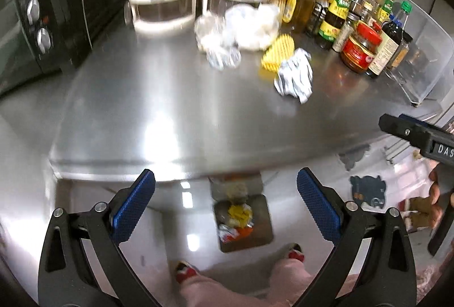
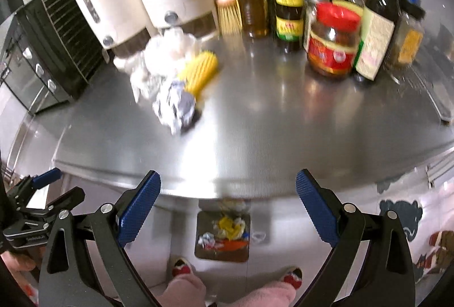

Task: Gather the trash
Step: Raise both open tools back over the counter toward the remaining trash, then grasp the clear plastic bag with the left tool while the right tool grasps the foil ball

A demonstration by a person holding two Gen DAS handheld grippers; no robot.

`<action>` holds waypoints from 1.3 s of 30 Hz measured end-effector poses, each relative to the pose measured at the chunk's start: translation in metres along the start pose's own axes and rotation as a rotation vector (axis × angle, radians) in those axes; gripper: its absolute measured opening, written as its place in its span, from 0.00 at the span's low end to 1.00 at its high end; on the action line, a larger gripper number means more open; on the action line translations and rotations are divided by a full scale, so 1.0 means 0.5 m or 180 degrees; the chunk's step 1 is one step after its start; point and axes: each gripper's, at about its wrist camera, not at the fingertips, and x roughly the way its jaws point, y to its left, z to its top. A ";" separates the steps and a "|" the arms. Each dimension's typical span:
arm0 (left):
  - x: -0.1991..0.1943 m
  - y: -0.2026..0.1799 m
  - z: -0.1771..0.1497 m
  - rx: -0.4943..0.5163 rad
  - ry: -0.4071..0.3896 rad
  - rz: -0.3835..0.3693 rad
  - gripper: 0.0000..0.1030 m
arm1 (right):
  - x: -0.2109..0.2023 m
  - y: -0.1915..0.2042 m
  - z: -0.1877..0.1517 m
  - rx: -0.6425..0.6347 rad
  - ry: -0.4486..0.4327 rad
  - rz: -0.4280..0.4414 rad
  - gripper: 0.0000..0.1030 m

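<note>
Left hand-held gripper [image 1: 226, 200] gapes, empty.

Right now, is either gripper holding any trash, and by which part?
Nothing is held. The left gripper and right gripper are both open and empty, above the counter edge.

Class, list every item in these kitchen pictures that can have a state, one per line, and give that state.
Left hand-held gripper: open, holding nothing.
Right hand-held gripper: open, holding nothing.
Trash bin: open, trash inside.
Crumpled foil: on the counter, not collected.
Yellow wrapper: on the counter.
Red-lidded jar: closed, upright.
</note>
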 end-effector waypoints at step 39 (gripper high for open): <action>0.308 0.074 0.313 -0.0210 0.0190 0.0012 0.55 | 0.233 0.113 0.144 -0.0270 0.0100 0.0280 0.61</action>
